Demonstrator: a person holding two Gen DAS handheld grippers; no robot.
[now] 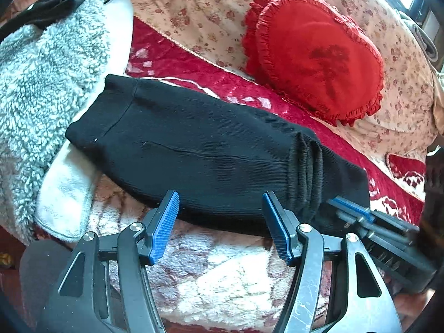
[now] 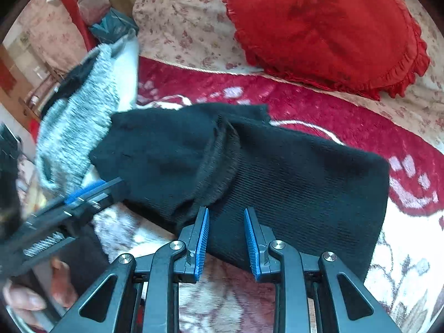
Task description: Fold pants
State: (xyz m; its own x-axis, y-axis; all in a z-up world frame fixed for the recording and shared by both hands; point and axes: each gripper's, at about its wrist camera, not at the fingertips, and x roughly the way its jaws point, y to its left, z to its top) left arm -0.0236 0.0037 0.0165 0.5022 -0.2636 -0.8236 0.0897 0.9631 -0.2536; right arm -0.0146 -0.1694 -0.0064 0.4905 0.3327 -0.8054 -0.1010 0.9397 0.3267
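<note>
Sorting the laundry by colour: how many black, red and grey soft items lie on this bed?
Black: 1, the pants
Red: 1, the heart cushion
Grey: 1, the fleece garment
Total: 3

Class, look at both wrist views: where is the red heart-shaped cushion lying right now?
The red heart-shaped cushion lies at the upper right of both views, on the floral sheet, just beyond the black pants and red blanket.

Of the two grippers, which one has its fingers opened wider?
The left gripper: its blue pads stand far apart above the black pants. The right gripper shows a narrower gap.
</note>
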